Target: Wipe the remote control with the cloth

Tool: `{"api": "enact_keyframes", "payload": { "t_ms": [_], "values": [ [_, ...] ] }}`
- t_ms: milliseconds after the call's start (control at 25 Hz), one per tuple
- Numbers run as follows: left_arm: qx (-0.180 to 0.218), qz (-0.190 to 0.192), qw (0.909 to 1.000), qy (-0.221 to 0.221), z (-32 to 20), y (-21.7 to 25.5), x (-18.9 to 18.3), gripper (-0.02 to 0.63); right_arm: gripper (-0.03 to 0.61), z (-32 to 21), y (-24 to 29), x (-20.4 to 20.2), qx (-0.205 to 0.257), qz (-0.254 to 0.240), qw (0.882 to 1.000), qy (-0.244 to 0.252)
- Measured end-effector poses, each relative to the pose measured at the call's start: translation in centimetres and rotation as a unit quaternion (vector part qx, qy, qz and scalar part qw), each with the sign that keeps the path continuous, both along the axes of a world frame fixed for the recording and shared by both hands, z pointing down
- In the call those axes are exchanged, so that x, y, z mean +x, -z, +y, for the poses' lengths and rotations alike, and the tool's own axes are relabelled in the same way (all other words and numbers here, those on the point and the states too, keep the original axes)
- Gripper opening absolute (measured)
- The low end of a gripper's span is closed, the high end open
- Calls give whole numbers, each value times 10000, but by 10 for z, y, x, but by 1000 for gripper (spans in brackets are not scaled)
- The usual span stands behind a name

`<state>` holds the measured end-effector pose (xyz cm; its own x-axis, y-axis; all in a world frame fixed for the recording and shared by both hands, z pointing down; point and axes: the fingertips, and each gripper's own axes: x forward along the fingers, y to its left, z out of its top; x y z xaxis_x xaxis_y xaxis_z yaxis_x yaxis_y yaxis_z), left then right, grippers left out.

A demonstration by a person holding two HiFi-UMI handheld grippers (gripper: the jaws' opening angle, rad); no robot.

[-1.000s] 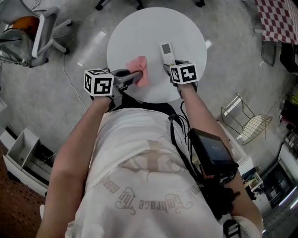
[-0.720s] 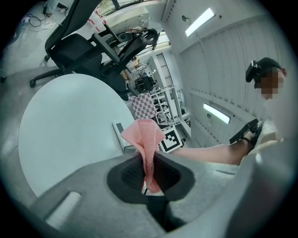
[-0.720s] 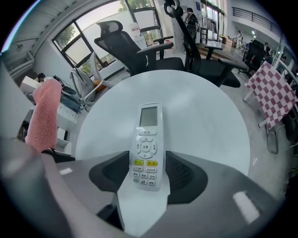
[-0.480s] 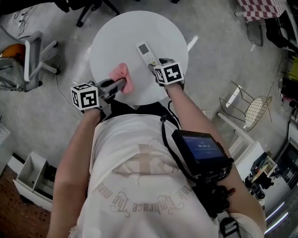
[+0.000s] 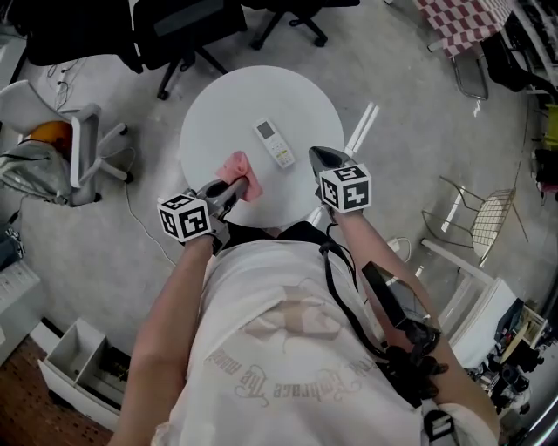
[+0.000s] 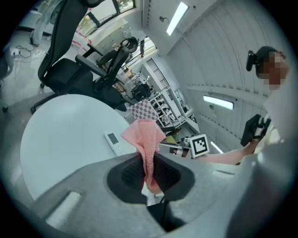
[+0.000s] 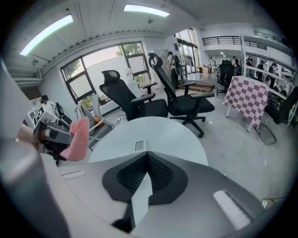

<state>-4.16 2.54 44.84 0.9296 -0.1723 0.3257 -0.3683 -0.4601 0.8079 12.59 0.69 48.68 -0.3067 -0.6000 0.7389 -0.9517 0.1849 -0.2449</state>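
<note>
A white remote control (image 5: 273,143) lies flat on the round white table (image 5: 218,113); it also shows as the remote (image 6: 115,143) and the remote (image 7: 139,145). My left gripper (image 5: 232,186) is shut on a pink cloth (image 5: 241,167), which hangs out of its jaws as the cloth (image 6: 148,148) just left of the remote. My right gripper (image 5: 317,158) hovers right of the remote, apart from it. Its jaws have just been closing and are now shut with nothing held. From the right gripper view the cloth (image 7: 77,138) shows at the left.
Black office chairs (image 5: 179,26) stand beyond the table, and a white chair (image 5: 83,144) is at the left. A checkered cloth (image 5: 453,22) lies at the top right, a wire rack (image 5: 484,222) on the floor at the right. The table's near edge (image 5: 261,222) is close to the person's body.
My right gripper has lifted away from the remote's near end and moved right, and its jaws have shut. My left gripper with the cloth has risen a little.
</note>
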Motion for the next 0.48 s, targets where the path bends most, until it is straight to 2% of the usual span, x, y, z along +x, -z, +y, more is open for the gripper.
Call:
{"api": "enact_keyframes", "payload": {
  "t_ms": [240,480],
  "values": [
    [894,-320,9953,212,-1,31,12,20,6,9,49,5,744,-229,9962,384],
    [1668,-534,9835,447,5,62,23,20,6,26,83,6,1275,-245,9877,874]
  ]
}}
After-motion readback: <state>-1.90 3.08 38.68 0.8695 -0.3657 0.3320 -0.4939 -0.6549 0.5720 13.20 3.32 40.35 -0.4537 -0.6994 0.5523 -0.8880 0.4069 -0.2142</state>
